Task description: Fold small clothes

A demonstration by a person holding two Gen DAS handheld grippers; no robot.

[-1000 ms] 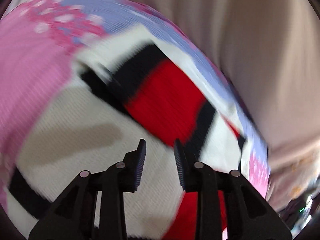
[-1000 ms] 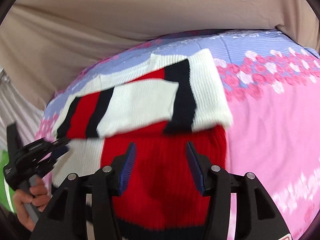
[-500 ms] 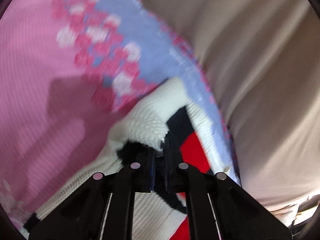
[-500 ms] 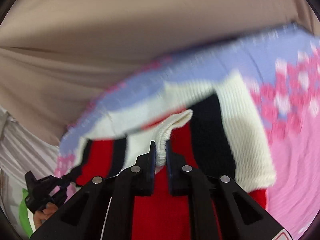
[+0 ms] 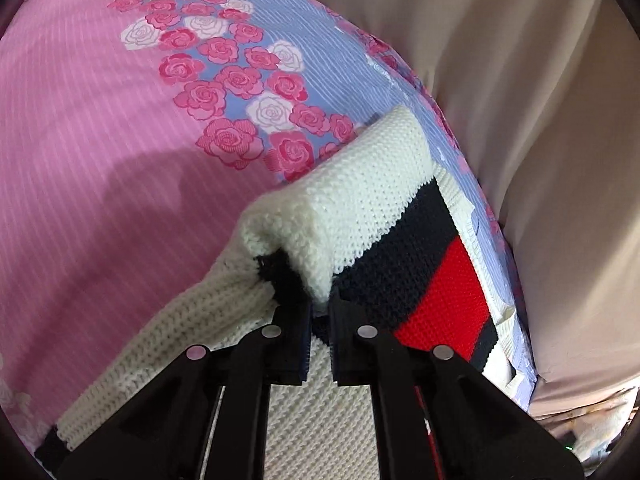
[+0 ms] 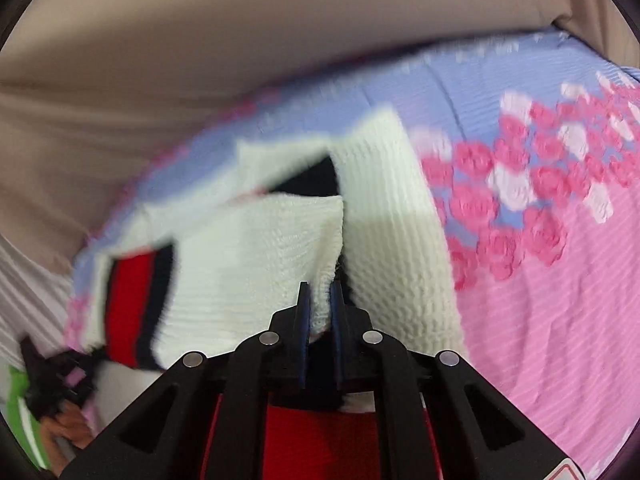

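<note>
A small knit sweater (image 5: 360,208) in white, black and red stripes lies on a bed with a pink and lilac rose-print sheet (image 5: 100,128). My left gripper (image 5: 320,312) is shut on a bunched white and black edge of the sweater, lifting it into a fold. In the right wrist view the same sweater (image 6: 260,248) shows a white panel raised off the bed, and my right gripper (image 6: 319,300) is shut on that panel's corner. The left gripper (image 6: 52,376) appears blurred at the far left edge, held by a hand.
A beige fabric wall or headboard (image 5: 520,80) runs along the far side of the bed, close behind the sweater. Open pink sheet (image 6: 560,300) stretches to the right of the sweater. Something green (image 6: 16,408) shows at the lower left, off the bed.
Both grippers went from open above the sweater to shut on its knit edges. Each has since moved along the bed, pulling its pinched fabric up and over.
</note>
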